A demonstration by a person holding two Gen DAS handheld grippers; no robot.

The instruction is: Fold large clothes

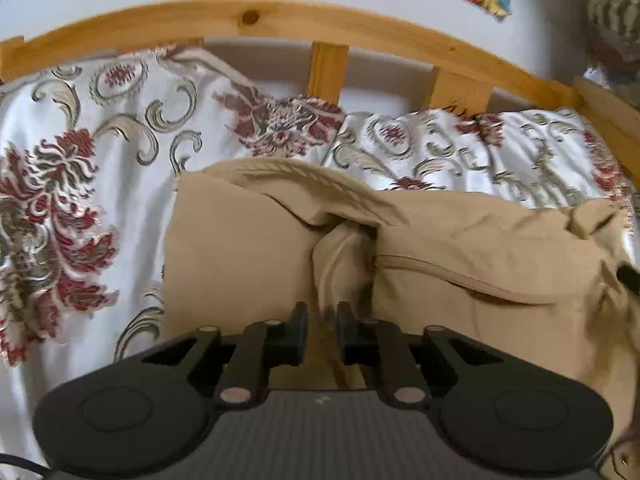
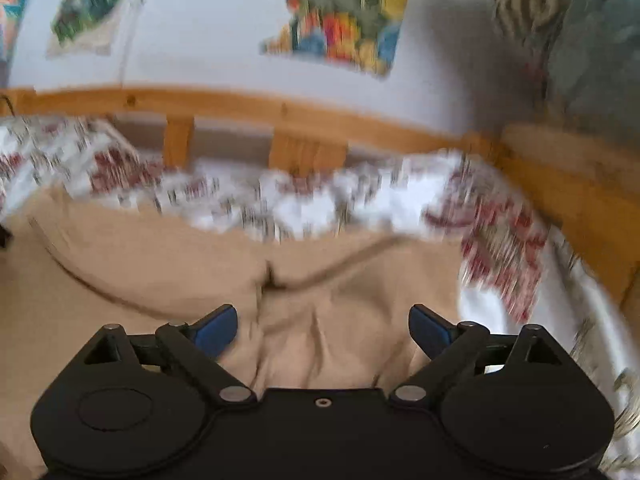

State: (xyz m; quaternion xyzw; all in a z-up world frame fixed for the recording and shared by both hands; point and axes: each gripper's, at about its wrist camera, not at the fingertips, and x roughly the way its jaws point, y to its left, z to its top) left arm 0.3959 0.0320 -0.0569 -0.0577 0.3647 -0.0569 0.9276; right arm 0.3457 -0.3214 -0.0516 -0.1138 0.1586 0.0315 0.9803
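A floral bedspread (image 1: 80, 200) covered the bed under a pine rail (image 1: 280, 20). The tan garment (image 1: 248, 248) lay bunched at frame centre. Your left gripper (image 1: 322, 322) stood narrowly parted, cloth between its fingers, grip unclear; your right gripper (image 2: 323, 330) gaped wide over the fabric, holding nothing
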